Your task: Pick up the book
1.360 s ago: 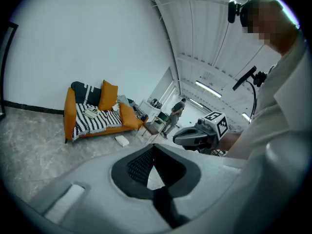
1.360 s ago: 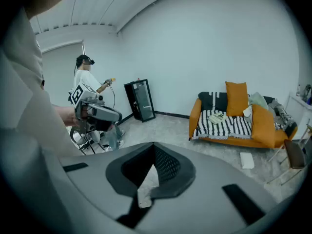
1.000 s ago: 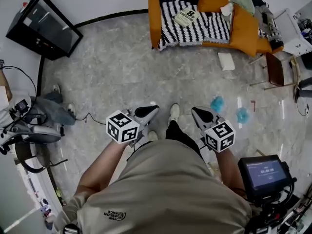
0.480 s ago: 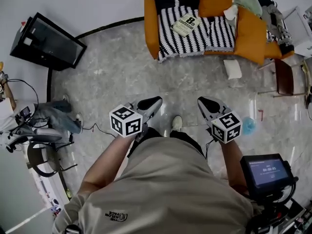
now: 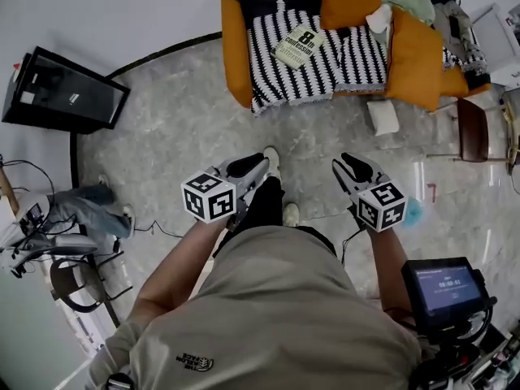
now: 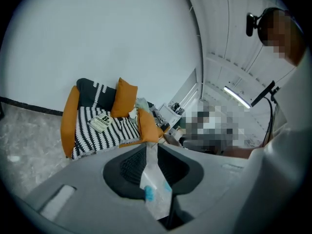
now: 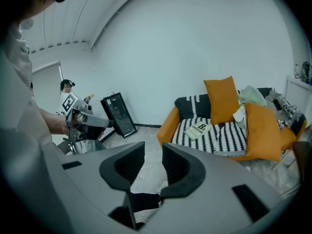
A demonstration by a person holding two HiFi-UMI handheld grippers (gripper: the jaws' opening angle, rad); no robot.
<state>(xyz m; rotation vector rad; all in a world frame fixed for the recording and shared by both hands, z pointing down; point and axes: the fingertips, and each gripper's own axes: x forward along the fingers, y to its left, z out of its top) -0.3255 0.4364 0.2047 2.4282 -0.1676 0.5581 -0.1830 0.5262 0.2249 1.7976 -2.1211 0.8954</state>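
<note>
The book [image 5: 297, 45], pale with a big black "8" on its cover, lies flat on a black-and-white striped blanket [image 5: 325, 51] over the orange sofa [image 5: 235, 65]. It also shows in the left gripper view as the book [image 6: 101, 122] and in the right gripper view as the book [image 7: 199, 130]. My left gripper [image 5: 258, 166] and right gripper [image 5: 348, 162] hover over the floor, well short of the sofa and pointing toward it. The jaws of both have just been opening. The left gripper [image 6: 150, 152] shows a narrow gap, the right gripper [image 7: 152, 162] a wider one, and nothing is between either pair.
A black screen [image 5: 65, 89] leans on the floor at left, with cables and gear [image 5: 57, 242] nearer. Orange cushions [image 5: 413, 51] and clothes fill the sofa's right end. A white pad [image 5: 382, 116], a chair [image 5: 471, 128] and a blue item [image 5: 413, 211] sit on the floor at right. Another person [image 7: 73, 116] stands at left.
The person has stepped toward the sofa, carrying both grippers forward; the sofa and the book now lie closer in the head view.
</note>
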